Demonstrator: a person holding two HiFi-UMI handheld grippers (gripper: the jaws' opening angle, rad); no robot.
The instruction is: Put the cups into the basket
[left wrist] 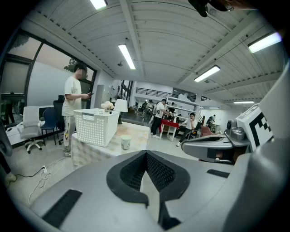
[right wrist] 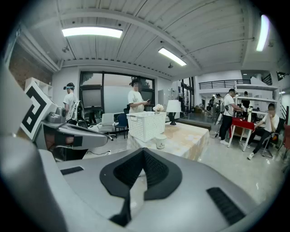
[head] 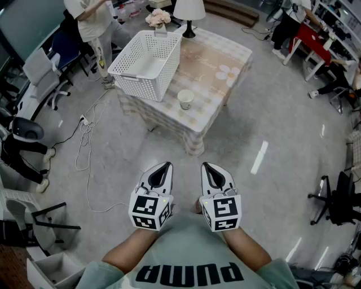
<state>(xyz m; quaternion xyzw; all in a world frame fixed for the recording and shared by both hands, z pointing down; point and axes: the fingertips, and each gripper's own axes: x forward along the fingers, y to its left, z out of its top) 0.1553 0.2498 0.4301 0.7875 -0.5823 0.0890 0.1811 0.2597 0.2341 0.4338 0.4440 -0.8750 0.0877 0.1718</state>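
Note:
A white paper cup (head: pixel 185 99) stands near the front edge of a small cloth-covered table (head: pixel 217 84). A white perforated basket (head: pixel 145 65) sits on the table's left half, behind and to the left of the cup. I hold both grippers close to my body, well short of the table. My left gripper (head: pixel 164 166) and right gripper (head: pixel 206 166) are side by side, both shut with nothing between the jaws. The left gripper view looks past its closed jaw tips (left wrist: pixel 146 155) to the cup (left wrist: pixel 126 142) and basket (left wrist: pixel 95 126). The right gripper view shows the same cup (right wrist: pixel 160 142) and basket (right wrist: pixel 146 125) beyond its gripper (right wrist: pixel 143 152).
A white lamp (head: pixel 189 11) and flowers (head: pixel 158 18) stand at the table's far end. A person (head: pixel 93 22) stands beside the basket. White cables (head: pixel 84 141) lie on the floor at left, with office chairs (head: pixel 42 76) nearby. Grey floor separates me from the table.

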